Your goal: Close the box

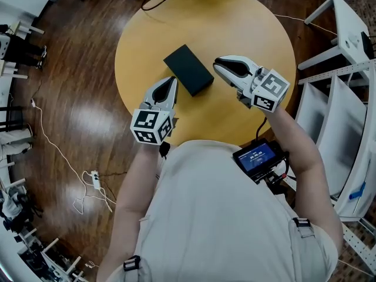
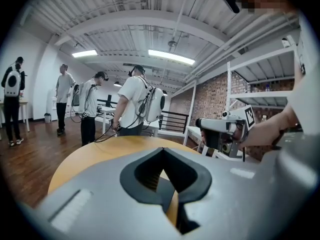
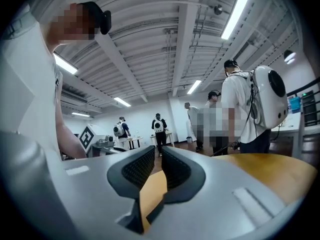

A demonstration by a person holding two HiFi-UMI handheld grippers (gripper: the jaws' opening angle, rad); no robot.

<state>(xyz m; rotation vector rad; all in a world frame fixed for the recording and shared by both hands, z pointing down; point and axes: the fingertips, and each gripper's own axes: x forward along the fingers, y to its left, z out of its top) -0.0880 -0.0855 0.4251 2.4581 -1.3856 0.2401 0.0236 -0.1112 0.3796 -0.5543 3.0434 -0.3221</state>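
The black box [image 1: 188, 69] lies with its lid down flat on the round yellow table [image 1: 252, 34], near the middle. My left gripper [image 1: 171, 82] hovers just left of the box's near corner with its jaws shut and nothing between them. My right gripper [image 1: 218, 67] hangs just right of the box, jaws a narrow slit apart and empty. Neither touches the box. Both gripper views look level across the room, over the table [image 2: 85, 156] [image 3: 272, 166], and the box is out of them. The right gripper [image 2: 220, 126] shows in the left gripper view.
White shelving [image 1: 343, 69] stands right of the table. Cables [image 1: 88, 184] lie on the wood floor at the left. A small screen device [image 1: 258, 157] hangs at the person's waist. Several people with backpacks [image 2: 140, 104] stand beyond the table.
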